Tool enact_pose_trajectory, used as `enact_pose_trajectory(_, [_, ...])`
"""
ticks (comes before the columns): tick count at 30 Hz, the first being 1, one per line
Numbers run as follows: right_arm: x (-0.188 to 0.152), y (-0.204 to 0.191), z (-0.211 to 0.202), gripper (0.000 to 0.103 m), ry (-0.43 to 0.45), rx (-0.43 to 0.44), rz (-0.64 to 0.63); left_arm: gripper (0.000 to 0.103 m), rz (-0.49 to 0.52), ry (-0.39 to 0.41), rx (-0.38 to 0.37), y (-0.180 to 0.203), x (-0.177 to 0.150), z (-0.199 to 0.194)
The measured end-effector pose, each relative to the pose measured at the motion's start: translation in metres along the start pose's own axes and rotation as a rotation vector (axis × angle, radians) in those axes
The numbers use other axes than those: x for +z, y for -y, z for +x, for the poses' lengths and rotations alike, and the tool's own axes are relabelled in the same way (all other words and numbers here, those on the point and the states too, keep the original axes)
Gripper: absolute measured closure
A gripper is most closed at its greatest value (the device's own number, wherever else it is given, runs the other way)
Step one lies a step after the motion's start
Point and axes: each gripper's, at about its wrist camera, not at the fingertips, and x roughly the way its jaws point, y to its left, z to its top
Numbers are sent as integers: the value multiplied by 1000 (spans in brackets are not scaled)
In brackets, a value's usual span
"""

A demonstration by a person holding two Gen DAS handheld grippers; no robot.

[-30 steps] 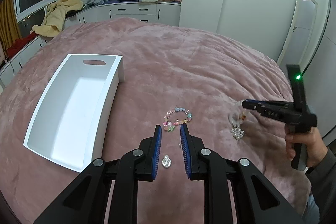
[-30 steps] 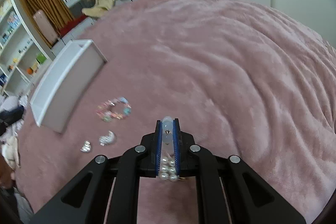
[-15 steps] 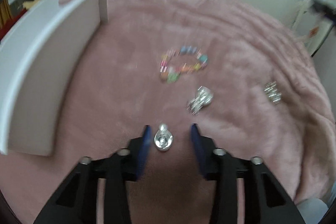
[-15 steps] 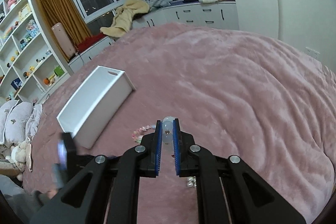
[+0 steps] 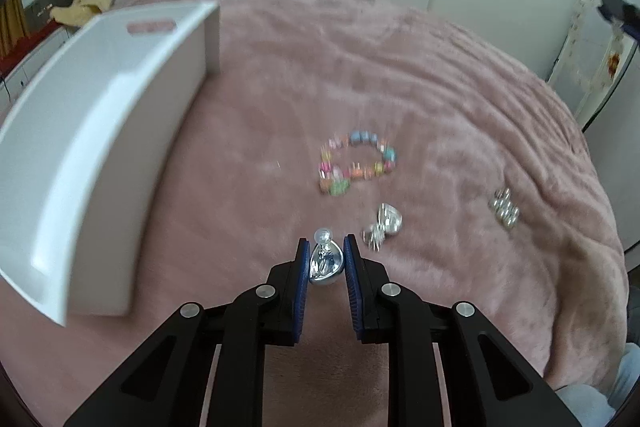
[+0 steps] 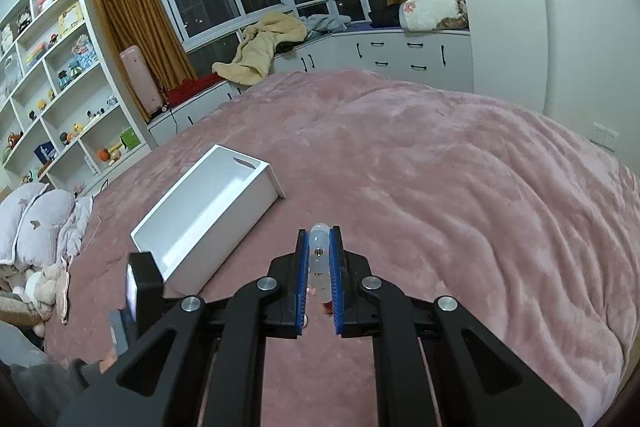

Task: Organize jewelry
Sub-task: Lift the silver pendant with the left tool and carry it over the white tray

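We take the white box (image 5: 100, 131) as our landmark on the pink blanket (image 5: 440, 87). To the right of its long side wall lies an open strip of bare blanket, then the jewelry. The colourful bead bracelet (image 5: 356, 163) lies well apart from the box. A silver piece (image 5: 384, 225) sits nearer us than the bracelet, and a small pearl cluster (image 5: 504, 211) lies farthest from the box, near the blanket's right edge.

Our left gripper (image 5: 326, 259) points steeply down, its jaws closing on a silver pendant (image 5: 326, 261) between the blue pads. Our right gripper (image 6: 320, 259) hangs above the blanket just right of the box, clamped narrowly on a pale, bead-like piece (image 6: 319, 251).
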Motion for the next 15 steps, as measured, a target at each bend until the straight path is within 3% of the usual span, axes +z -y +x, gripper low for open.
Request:
enact_pose_trajectory(9, [15,-21,6,92,10,43,-28,81,8,117,11,-15,31,-64])
enact_pose_trajectory(15, [28,-37,18,92,9,117,-22,81,-3,165,52,-37,43,-97])
